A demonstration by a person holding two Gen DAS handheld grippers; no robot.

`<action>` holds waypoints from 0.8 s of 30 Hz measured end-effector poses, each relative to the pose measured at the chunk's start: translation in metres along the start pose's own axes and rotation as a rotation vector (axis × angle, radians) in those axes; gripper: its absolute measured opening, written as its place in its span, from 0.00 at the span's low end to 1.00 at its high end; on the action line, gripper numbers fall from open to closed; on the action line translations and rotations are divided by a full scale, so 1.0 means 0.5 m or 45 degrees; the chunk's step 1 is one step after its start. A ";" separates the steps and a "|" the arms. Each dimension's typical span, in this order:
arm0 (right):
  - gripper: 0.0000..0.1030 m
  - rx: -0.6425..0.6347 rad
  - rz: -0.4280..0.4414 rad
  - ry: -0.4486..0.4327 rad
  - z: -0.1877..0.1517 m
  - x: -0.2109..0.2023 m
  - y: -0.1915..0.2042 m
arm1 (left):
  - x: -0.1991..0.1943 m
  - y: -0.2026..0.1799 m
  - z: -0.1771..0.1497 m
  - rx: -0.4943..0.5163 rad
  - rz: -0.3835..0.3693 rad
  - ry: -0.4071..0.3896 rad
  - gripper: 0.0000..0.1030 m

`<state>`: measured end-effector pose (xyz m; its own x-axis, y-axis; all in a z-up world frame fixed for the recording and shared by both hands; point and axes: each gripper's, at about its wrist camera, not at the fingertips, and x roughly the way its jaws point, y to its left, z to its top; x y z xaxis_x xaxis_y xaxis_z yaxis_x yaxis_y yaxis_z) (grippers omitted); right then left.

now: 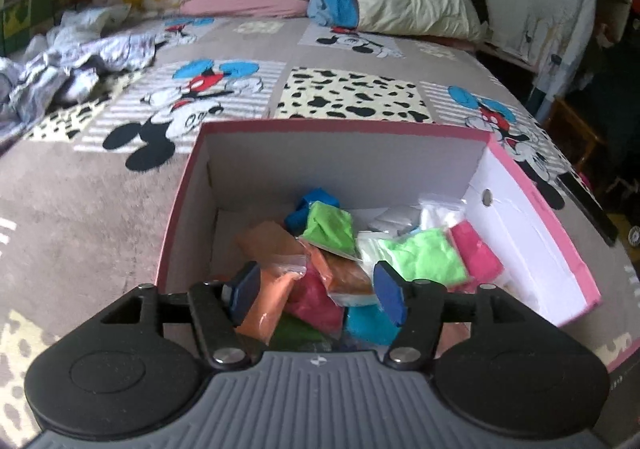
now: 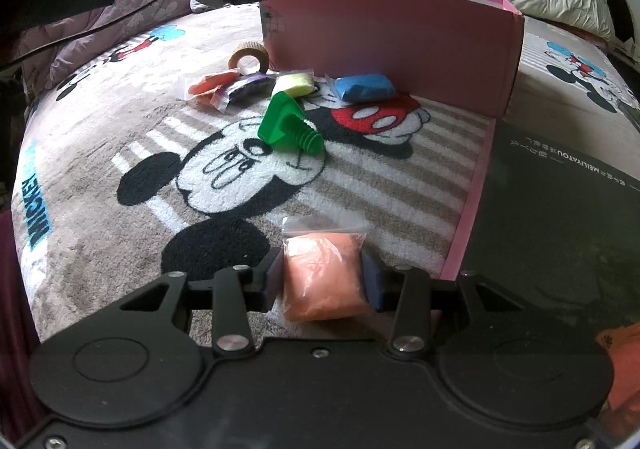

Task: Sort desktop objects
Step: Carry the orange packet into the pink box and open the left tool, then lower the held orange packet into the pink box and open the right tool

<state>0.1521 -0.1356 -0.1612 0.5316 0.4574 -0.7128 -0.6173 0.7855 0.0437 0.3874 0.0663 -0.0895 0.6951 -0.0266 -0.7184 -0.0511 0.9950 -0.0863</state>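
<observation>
Right gripper (image 2: 323, 281) clamps an orange bag (image 2: 325, 277) over the Mickey blanket (image 2: 120, 137); left gripper (image 1: 316, 289) gapes above the box (image 1: 532, 233).

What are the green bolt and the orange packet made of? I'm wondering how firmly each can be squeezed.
Green bolt: looks like hard moulded plastic, glossy, with crisp thread ridges. Orange packet, held in the right gripper: probably soft modelling clay in a clear crinkled plastic bag, bulging between the pads.
</observation>
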 end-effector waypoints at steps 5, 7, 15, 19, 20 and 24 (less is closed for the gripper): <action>0.39 -0.006 -0.012 0.002 0.000 0.001 0.003 | -0.053 -0.019 -0.008 0.042 -0.002 -0.044 0.64; 0.39 -0.004 -0.013 0.008 0.002 0.002 0.003 | -0.075 -0.022 -0.010 0.058 -0.008 -0.056 0.64; 0.39 0.025 -0.001 0.033 0.010 0.001 -0.003 | -0.145 -0.008 -0.031 0.068 -0.036 -0.101 0.64; 0.38 0.059 0.016 0.017 0.013 -0.006 -0.009 | -0.172 0.001 -0.044 0.080 -0.025 -0.111 0.64; 0.38 0.068 0.019 0.011 0.013 -0.008 -0.010 | -0.177 0.002 -0.047 0.086 -0.015 -0.111 0.64; 0.38 0.090 0.037 -0.019 0.017 -0.030 -0.009 | -0.201 0.009 -0.060 0.083 -0.004 -0.126 0.64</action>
<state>0.1521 -0.1425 -0.1447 0.5231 0.4859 -0.7002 -0.5904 0.7991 0.1136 0.2959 0.0706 -0.0381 0.7626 -0.0233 -0.6464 -0.0045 0.9991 -0.0413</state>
